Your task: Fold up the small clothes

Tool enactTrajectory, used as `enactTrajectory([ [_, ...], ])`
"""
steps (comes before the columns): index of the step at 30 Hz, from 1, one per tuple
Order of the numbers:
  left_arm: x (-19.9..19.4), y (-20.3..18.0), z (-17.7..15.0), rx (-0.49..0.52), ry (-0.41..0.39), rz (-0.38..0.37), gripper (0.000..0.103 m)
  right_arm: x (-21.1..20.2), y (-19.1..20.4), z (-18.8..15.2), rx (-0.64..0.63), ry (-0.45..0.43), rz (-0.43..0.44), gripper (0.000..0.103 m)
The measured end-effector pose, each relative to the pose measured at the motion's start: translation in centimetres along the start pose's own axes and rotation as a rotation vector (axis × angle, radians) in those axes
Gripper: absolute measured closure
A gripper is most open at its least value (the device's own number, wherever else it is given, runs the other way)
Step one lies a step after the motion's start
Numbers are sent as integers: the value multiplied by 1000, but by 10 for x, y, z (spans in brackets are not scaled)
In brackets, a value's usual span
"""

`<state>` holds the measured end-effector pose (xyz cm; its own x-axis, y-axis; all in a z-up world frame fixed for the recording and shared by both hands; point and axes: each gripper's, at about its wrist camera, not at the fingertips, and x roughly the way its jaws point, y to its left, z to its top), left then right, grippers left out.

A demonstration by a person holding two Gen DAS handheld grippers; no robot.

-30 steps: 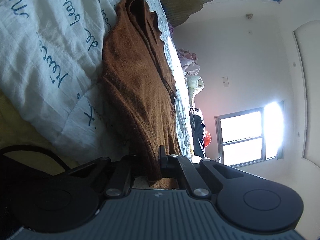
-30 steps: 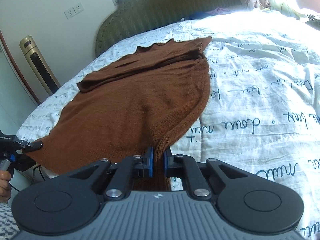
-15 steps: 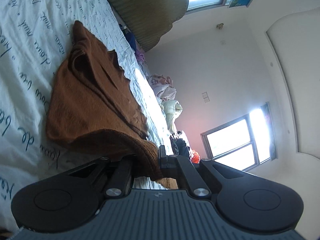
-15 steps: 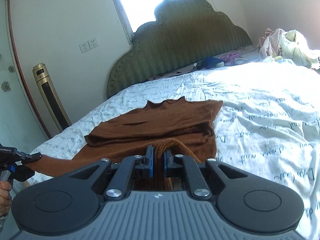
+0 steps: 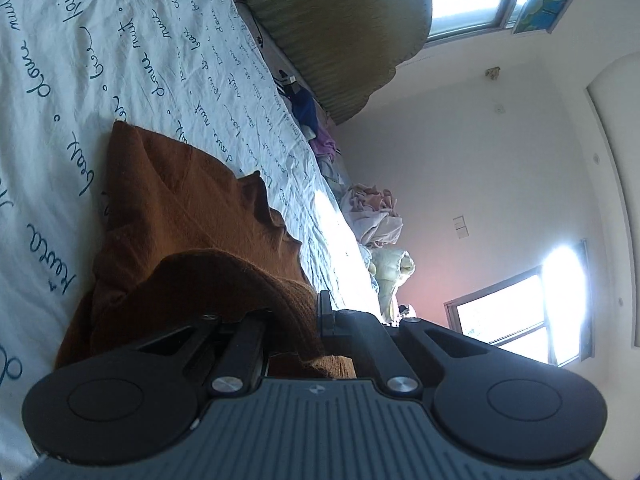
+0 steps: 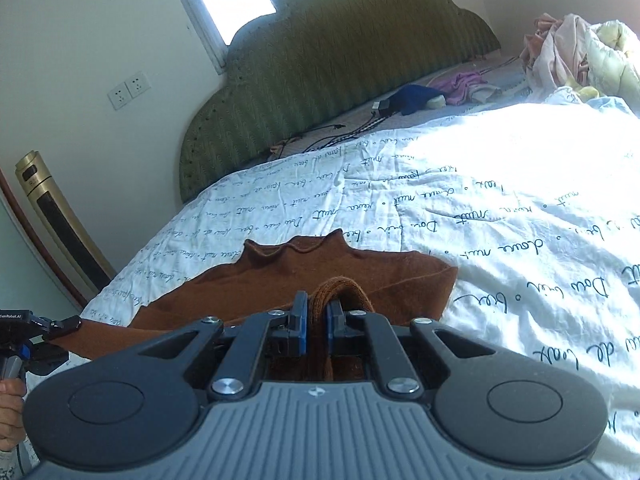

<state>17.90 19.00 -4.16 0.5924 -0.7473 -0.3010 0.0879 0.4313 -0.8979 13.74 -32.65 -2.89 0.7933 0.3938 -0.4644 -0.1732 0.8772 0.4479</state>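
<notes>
A brown knit garment [image 6: 360, 268] lies on the white bed cover [image 6: 500, 200], its wavy collar edge toward the headboard. My right gripper [image 6: 317, 312] is shut on a bunched ribbed edge of it, held up over the flat part. In the left wrist view the brown garment [image 5: 188, 208] humps up from the cover, and my left gripper [image 5: 298, 312] is shut on a fold of its edge. At the right wrist view's left border the left gripper [image 6: 60, 326] shows again, pinching the garment's other corner, with a hand [image 6: 10, 400] under it.
A green padded headboard [image 6: 340, 60] stands at the bed's far end with cables, a dark blue item [image 6: 412, 96] and pink cloth before it. A heap of pale clothes [image 6: 580, 52] lies at the far right. A gold tower fan [image 6: 60, 220] stands left of the bed.
Both grippers have carried the garment's lower edge up and toward the collar, doubling it over itself. Far less of the spread garment shows in front of them than a second ago.
</notes>
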Motion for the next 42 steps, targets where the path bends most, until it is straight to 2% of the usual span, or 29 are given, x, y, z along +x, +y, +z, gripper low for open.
enactTrajectory([
  [6,46,13,43,-36,26,64,99,67,-42,25,94,97,-23,96],
  [11,73,28,66,-66,37,110,99,108,-56,33,132,137,-30,96],
  [17,85,55,87,-117,37,189,98,148,-63,42,152,192,-25,96],
  [18,86,63,90,-141,36,205,93,155,-66,42,172,202,-1,89],
  [19,86,69,93,-148,36,214,86,159,-69,42,193,211,-3,75],
  [20,84,74,96,-152,31,217,77,161,-71,42,201,216,-3,67],
  [21,81,77,98,-160,19,215,75,160,-72,42,208,209,16,48],
  [22,77,78,100,-165,11,213,74,154,-71,43,205,189,10,15],
  [23,73,77,102,-158,3,206,66,148,-69,43,194,170,-13,5],
  [24,68,74,104,-139,-8,208,56,137,-68,45,174,138,-41,2],
  [27,51,52,100,-72,-25,207,39,110,-60,47,115,100,-18,3],
  [29,40,33,88,-17,3,180,38,94,-53,43,81,111,5,4],
  [32,17,14,59,28,47,123,24,65,-48,32,51,126,23,4],
  [34,-2,11,36,42,77,140,22,46,-53,20,54,130,34,4],
  [38,-38,28,7,47,75,207,22,18,-62,-10,59,155,46,4],
  [39,-43,33,4,45,77,217,22,15,-63,-16,61,161,59,9],
  [42,-49,44,2,38,70,279,23,12,-64,-33,63,190,61,36],
])
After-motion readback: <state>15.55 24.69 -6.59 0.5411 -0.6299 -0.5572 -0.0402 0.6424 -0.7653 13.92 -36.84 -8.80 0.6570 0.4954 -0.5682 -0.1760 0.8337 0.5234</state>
